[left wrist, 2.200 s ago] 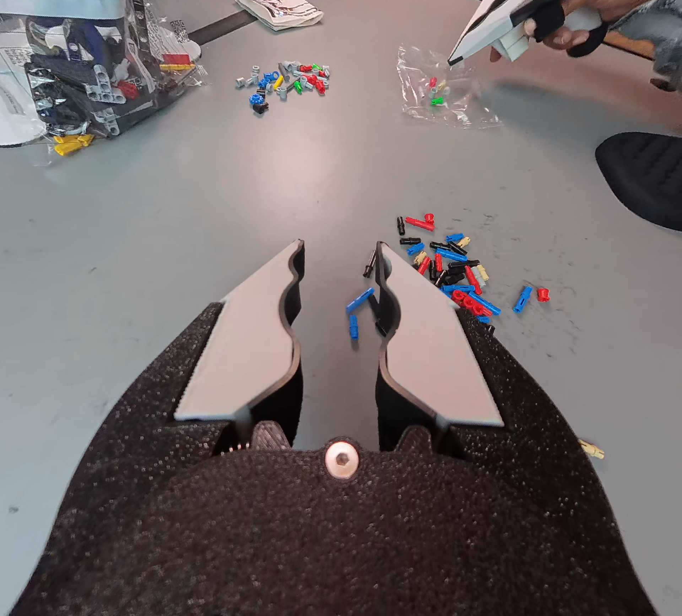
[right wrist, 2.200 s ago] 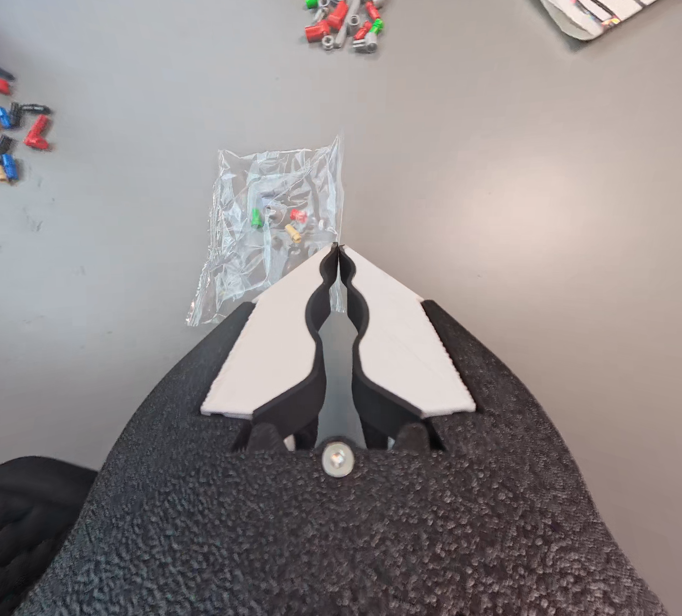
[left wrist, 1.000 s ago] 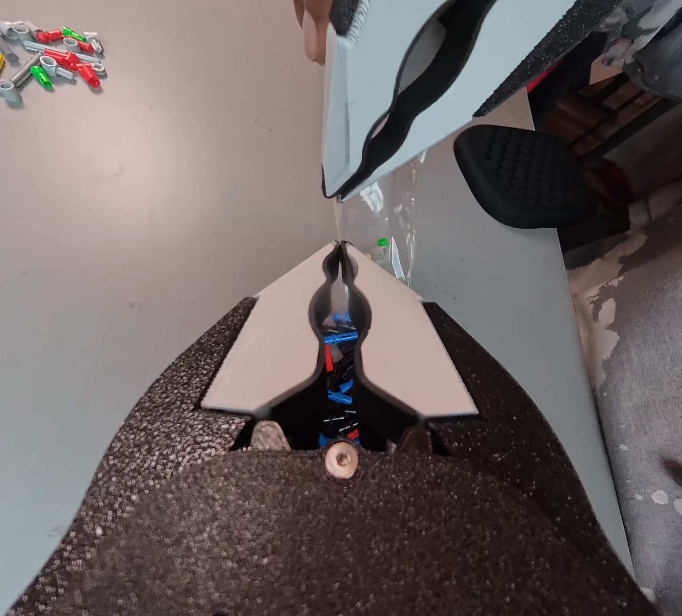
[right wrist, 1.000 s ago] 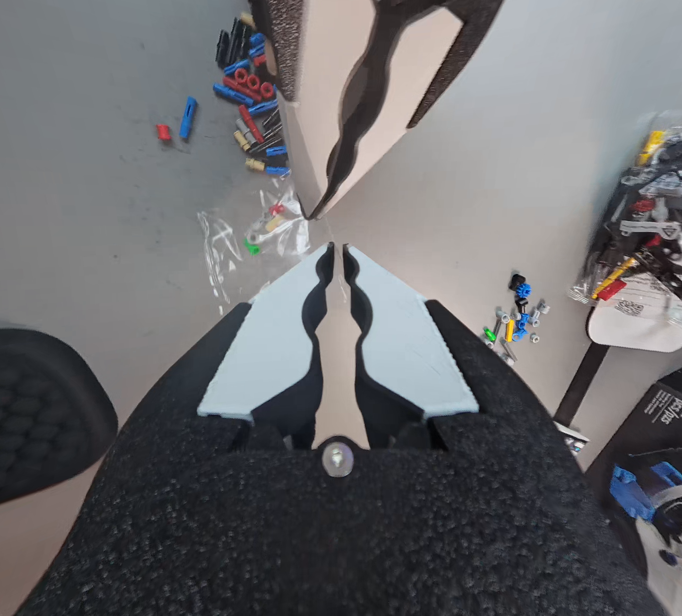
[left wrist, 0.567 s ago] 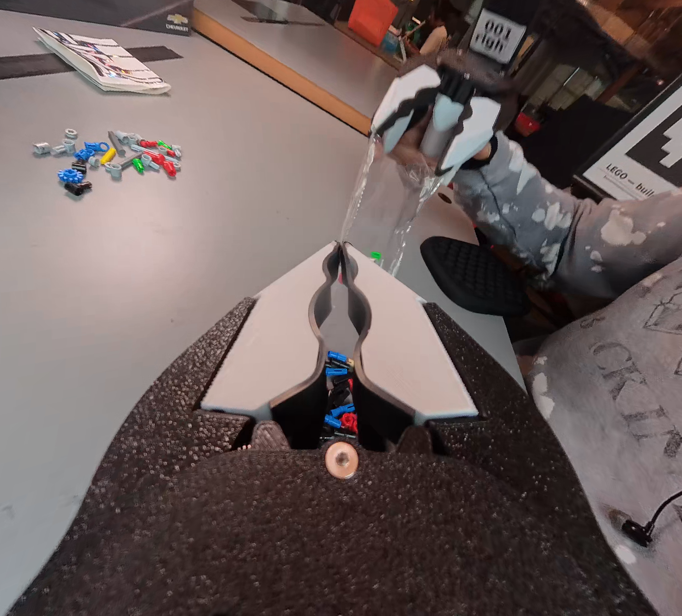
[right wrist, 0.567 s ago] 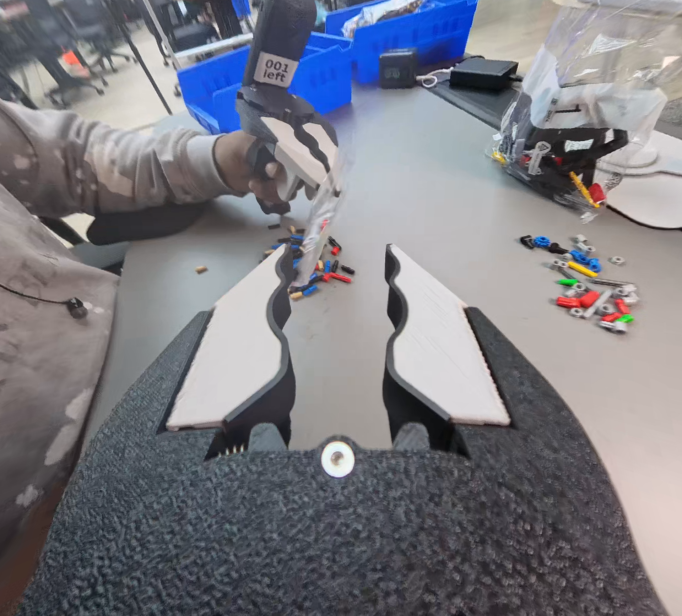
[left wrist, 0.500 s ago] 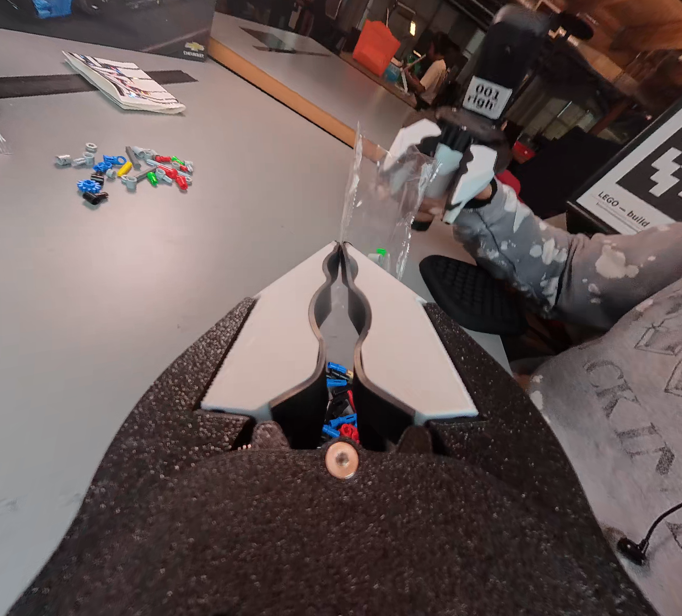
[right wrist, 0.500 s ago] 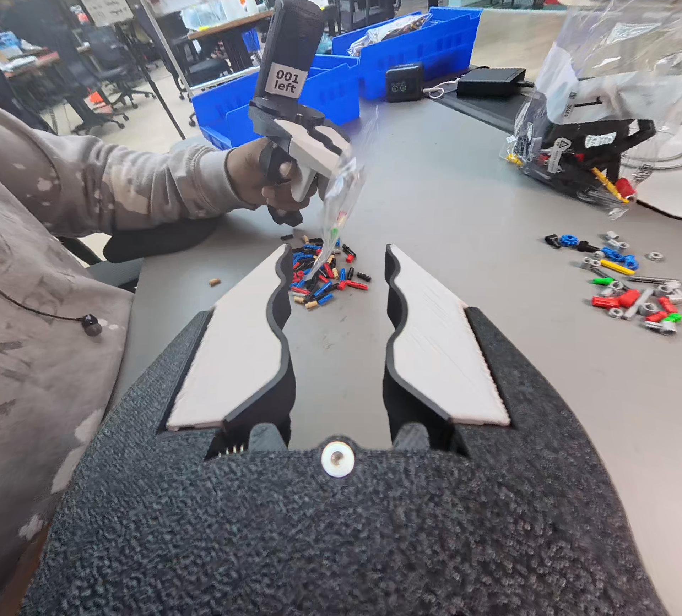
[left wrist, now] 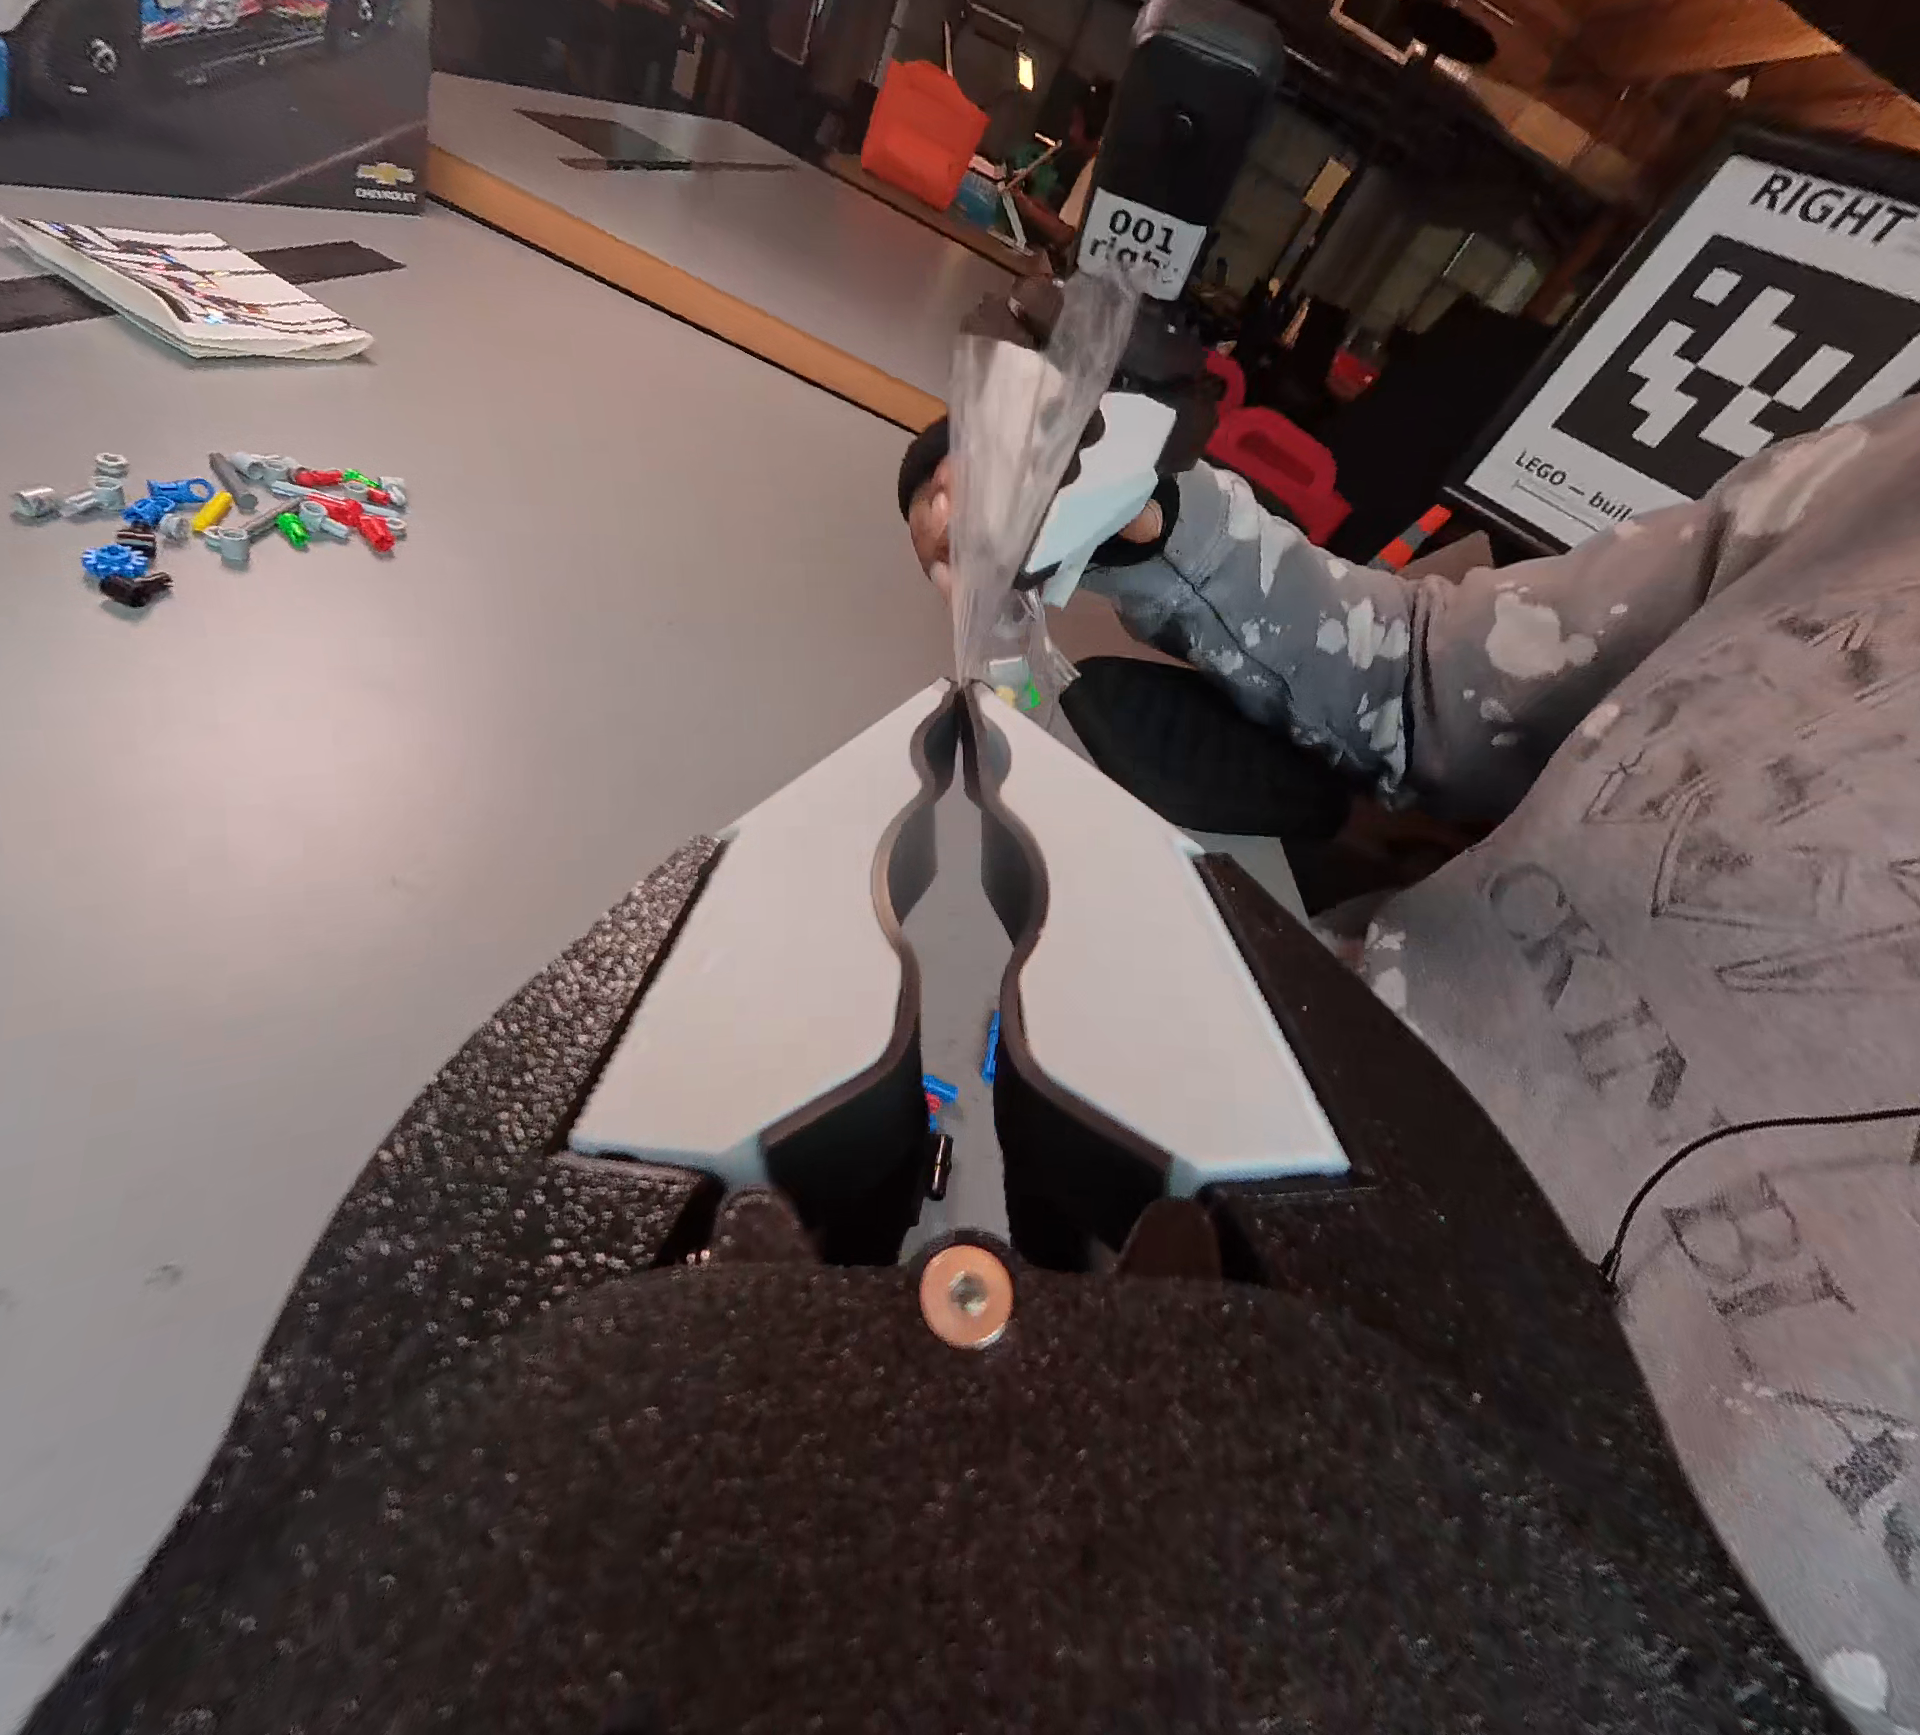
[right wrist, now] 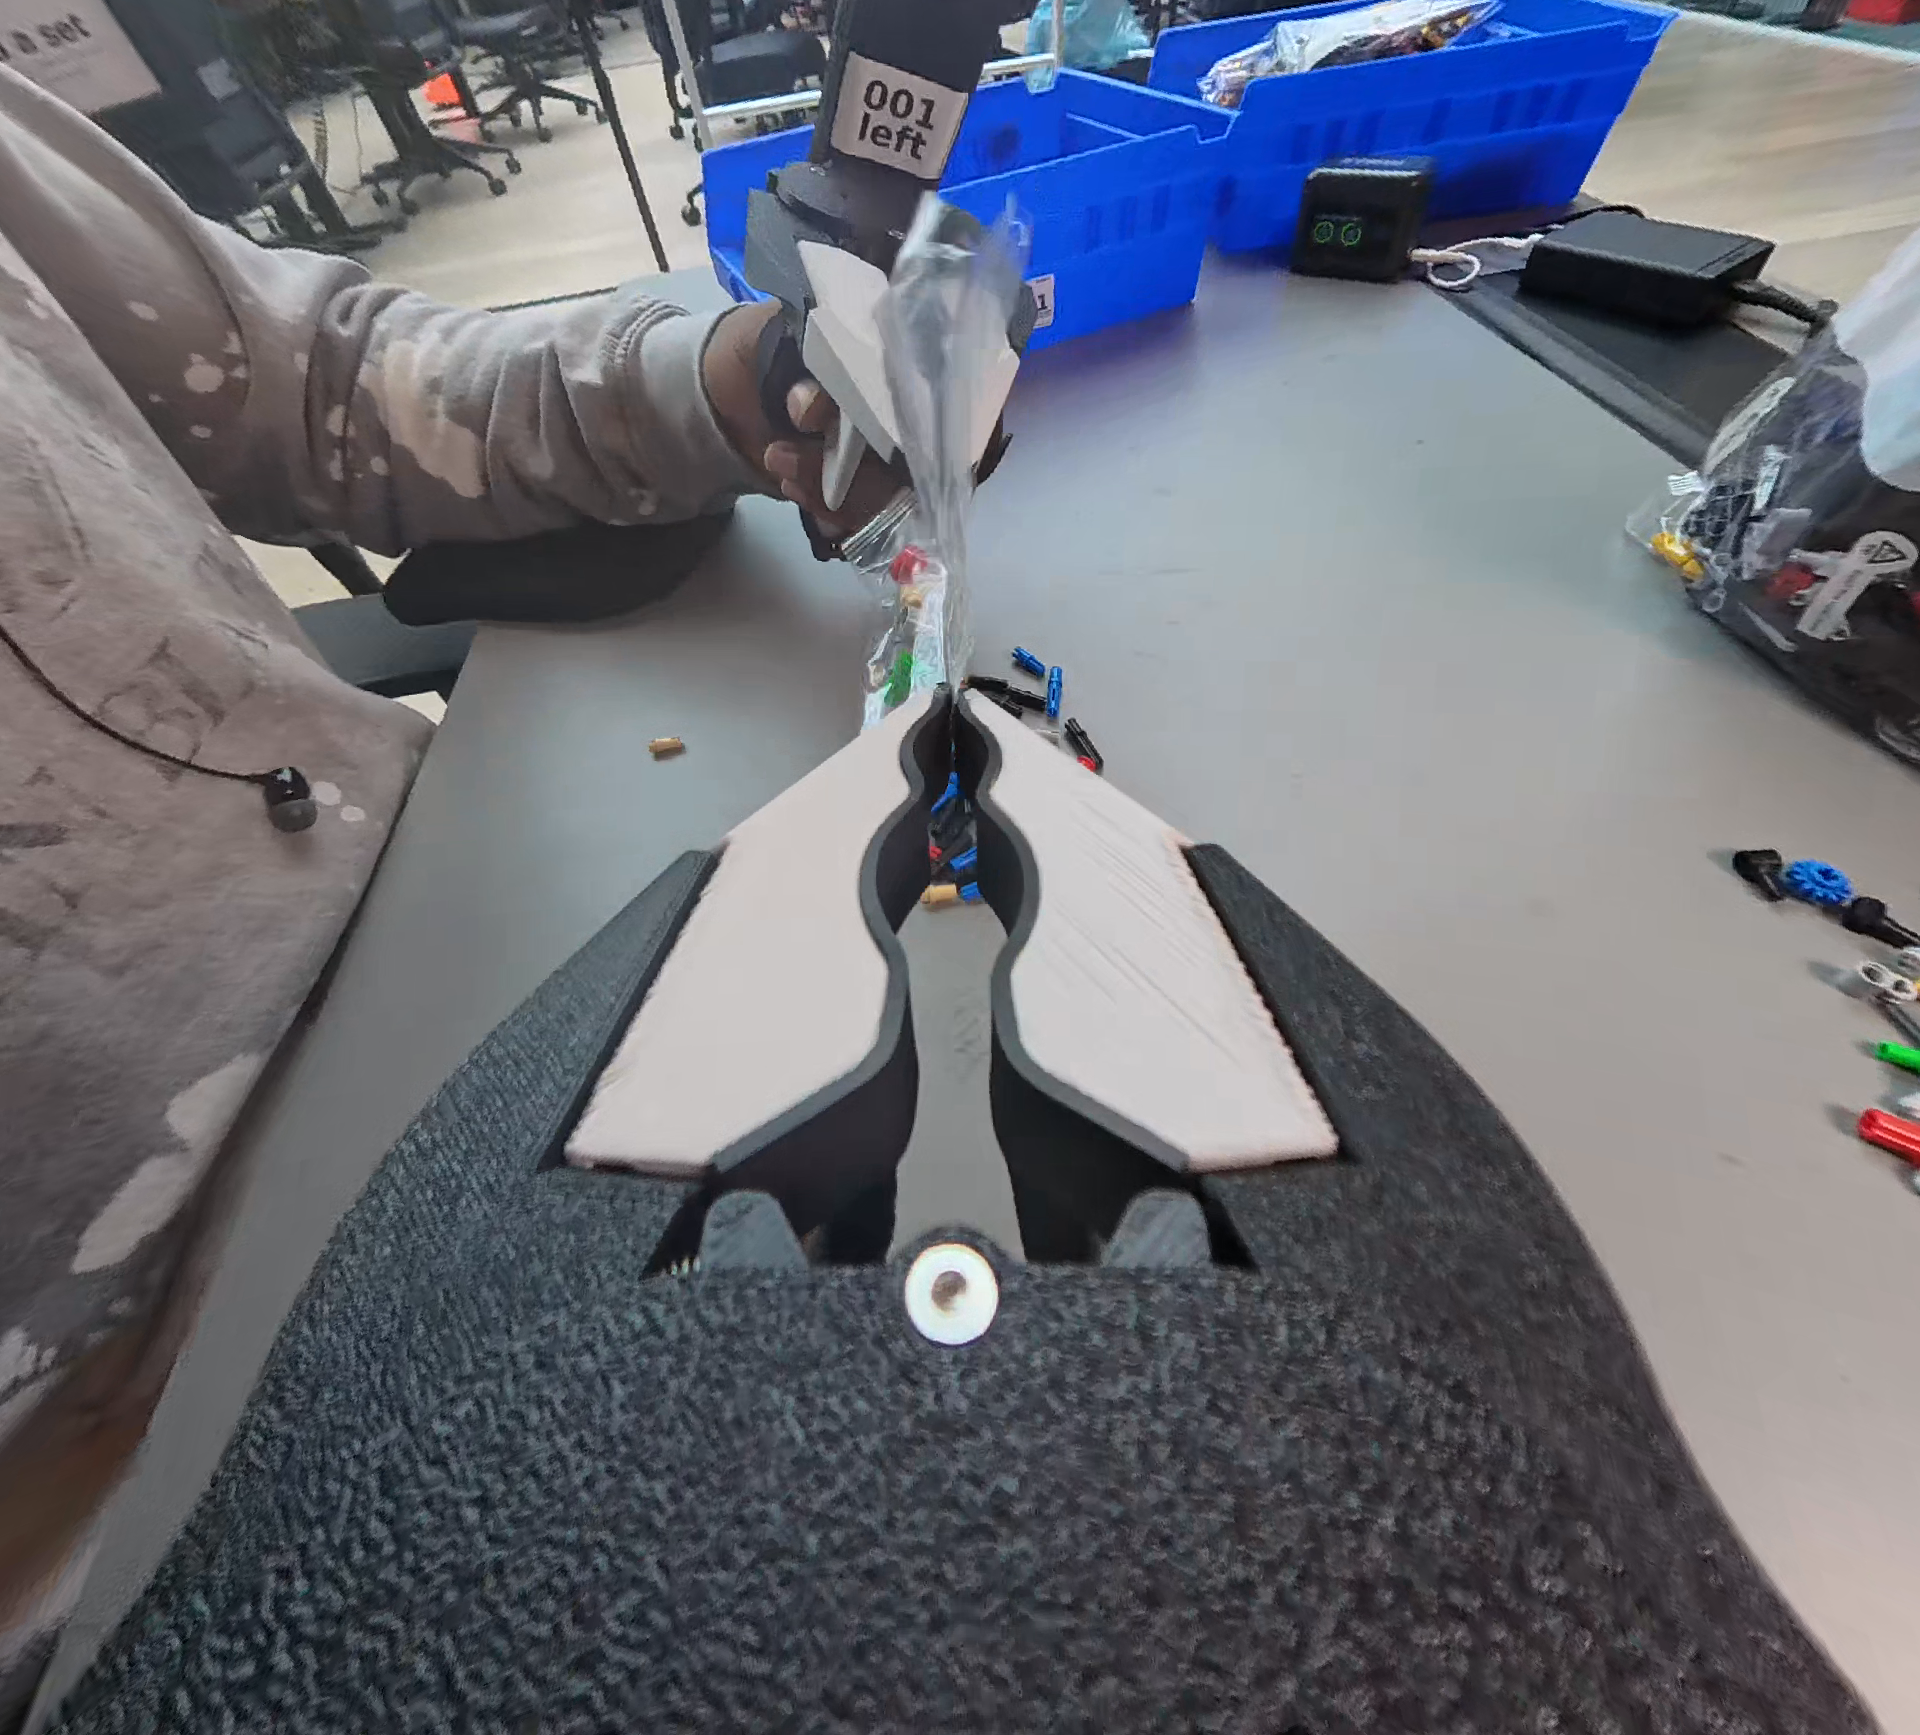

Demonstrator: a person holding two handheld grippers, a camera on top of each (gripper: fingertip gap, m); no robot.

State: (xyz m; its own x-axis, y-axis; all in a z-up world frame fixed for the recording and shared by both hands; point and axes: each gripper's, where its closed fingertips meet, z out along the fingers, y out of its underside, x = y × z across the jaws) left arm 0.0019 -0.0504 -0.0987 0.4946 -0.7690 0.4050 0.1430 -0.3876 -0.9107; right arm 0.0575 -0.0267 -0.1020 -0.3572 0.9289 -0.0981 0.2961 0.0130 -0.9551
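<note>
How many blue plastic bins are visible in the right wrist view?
2. The left bin stands behind the clear bag; the right bin, beside it, holds a bag of parts. More may be hidden.

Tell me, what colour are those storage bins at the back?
Blue bins, clearest in the right wrist view.

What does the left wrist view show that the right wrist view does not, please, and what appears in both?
Only the left wrist view shows the folded booklet and a box printed with a car. Only the right wrist view shows blue bins, a black adapter and the pile of small pins. Both show the clear plastic bag pinched by the left gripper and the right gripper above the grey table.
</note>
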